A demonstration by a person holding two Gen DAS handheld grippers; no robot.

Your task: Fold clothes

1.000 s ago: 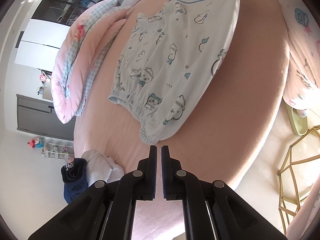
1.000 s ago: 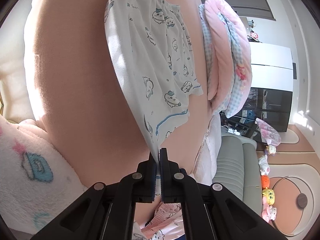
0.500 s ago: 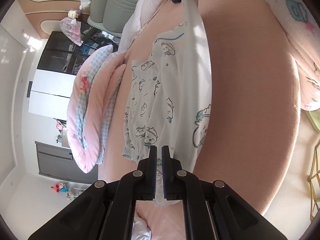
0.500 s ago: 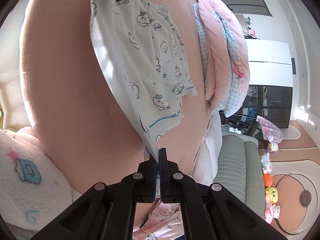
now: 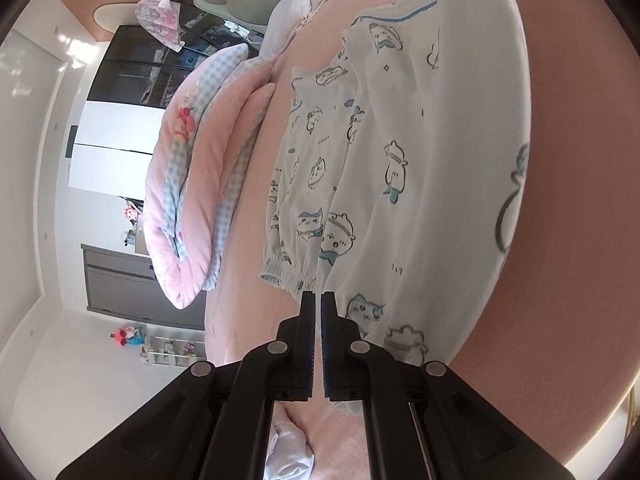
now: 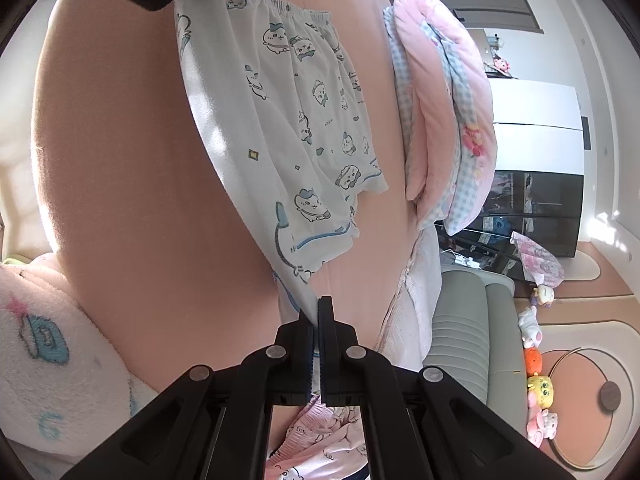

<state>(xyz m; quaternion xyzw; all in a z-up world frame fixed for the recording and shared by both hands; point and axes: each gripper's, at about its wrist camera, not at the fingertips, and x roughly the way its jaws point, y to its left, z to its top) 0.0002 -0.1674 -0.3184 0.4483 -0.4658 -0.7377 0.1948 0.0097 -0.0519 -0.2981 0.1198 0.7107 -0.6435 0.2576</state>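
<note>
My view into a home bedroom, pink-sheeted bed [image 5: 248, 336], folded pink and blue-check quilt [image 5: 192, 184] lying on it, fleecy blanket [image 6: 48, 360] at its edge, plush toys [image 6: 536, 364] lined on the floor, dark wardrobe [image 6: 536, 208], grey padded seat [image 6: 460, 320].

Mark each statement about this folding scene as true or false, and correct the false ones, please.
1. The right gripper is shut on the hem of the printed shorts. True.
2. The shorts are plain dark blue. False: they are white with small cartoon figures.
3. A folded pink quilt lies on the bed beside the shorts. True.
4. The left gripper stands wide open. False: its jaws are together, at the elastic waistband.
5. The shorts lie on a green sheet. False: the bed sheet is pink.
</note>
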